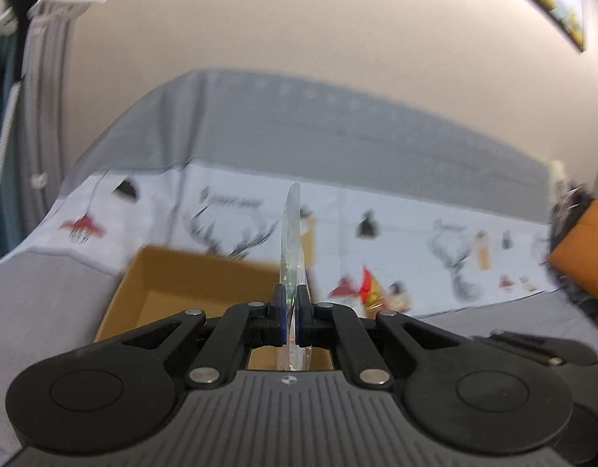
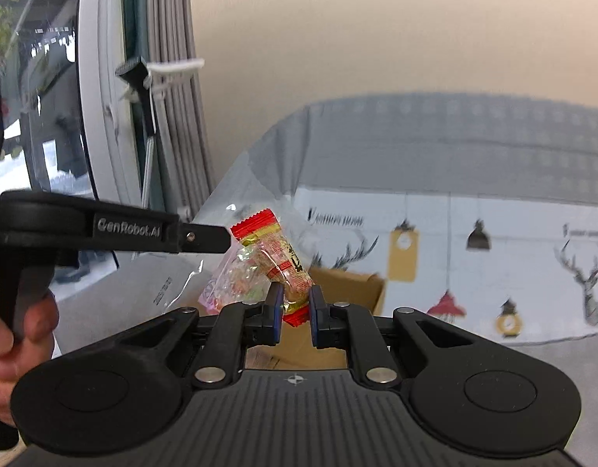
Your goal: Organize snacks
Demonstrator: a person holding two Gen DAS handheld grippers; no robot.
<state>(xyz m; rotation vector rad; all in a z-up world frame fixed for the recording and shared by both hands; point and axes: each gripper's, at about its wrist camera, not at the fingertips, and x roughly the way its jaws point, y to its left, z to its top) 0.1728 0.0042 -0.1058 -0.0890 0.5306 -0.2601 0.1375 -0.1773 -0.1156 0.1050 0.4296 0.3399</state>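
Note:
My left gripper point(image 1: 291, 303) is shut on the edge of a clear plastic bag point(image 1: 293, 233), seen edge-on and held up above an open cardboard box point(image 1: 174, 276). In the right wrist view the same bag point(image 2: 236, 276) hangs from the left gripper's fingers point(image 2: 205, 238) and holds colourful sweets. My right gripper point(image 2: 294, 303) is shut on a red and yellow snack packet point(image 2: 277, 251), held at the bag's mouth over the box point(image 2: 349, 284). A red and yellow snack point(image 1: 370, 292) lies on the cloth right of the box.
A white cloth with deer and lamp prints point(image 1: 435, 241) covers a grey sofa point(image 1: 337, 136). An orange cushion point(image 1: 583, 257) sits at the right. Grey curtains point(image 2: 174, 97) and a window point(image 2: 38, 97) are at the left. A hand point(image 2: 11, 334) holds the left gripper's handle.

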